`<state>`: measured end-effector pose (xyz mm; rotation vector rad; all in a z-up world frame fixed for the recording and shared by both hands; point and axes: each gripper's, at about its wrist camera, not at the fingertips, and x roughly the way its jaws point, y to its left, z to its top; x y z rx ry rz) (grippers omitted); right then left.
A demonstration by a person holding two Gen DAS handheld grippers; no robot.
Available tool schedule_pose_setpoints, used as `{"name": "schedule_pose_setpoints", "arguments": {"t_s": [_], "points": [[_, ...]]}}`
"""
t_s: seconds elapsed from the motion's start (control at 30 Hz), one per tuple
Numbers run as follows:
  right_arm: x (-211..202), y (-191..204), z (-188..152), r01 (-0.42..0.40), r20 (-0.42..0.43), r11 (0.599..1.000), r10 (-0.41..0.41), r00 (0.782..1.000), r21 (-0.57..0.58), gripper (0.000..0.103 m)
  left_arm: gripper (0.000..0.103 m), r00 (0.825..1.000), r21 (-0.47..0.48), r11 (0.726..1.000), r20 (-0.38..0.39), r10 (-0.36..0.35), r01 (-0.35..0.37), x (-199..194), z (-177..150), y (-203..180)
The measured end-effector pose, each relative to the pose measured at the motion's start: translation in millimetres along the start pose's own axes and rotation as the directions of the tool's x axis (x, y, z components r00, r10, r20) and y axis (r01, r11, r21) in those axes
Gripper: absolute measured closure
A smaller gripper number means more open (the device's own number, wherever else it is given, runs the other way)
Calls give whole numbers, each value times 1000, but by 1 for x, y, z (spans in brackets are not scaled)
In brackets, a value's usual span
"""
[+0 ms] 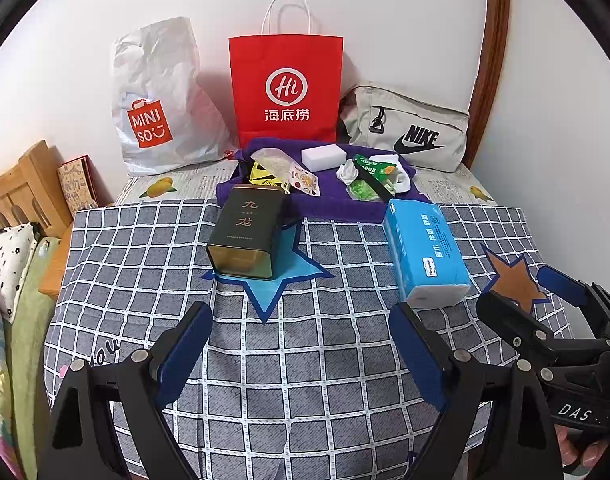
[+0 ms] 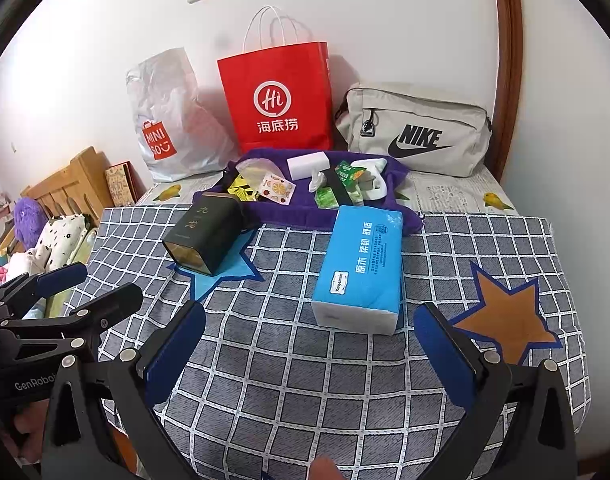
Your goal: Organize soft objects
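Both grippers, left (image 1: pixel 301 344) and right (image 2: pixel 311 344), wide open, holding nothing. Square right on tissue pack (image 2: pixel 361 268), pinch its 2 long sides gently.

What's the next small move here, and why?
Probably ease the right hand-held gripper forward and down over the blue tissue pack. The pack is soft, lies flat on the checked cloth straight ahead of that gripper, and both grippers are open and empty. The left hand-held gripper sits nearer the dark tin, which is rigid.
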<state>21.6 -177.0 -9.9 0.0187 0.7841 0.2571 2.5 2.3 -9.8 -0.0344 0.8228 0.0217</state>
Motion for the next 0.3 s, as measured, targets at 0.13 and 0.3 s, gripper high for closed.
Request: {"name": "schedule_pose_setpoints", "arguments": {"t_s": [0.13, 0.3], "points": [[0, 0, 0, 1, 0, 1000, -1, 1000, -1, 0, 13, 1000, -1, 1000, -2, -1, 1, 0, 0, 1], [2, 0, -1, 2, -5, 1000, -2, 1000, 3, 0, 13, 1000, 8, 1000, -2, -3, 3, 4, 1, 1]]}}
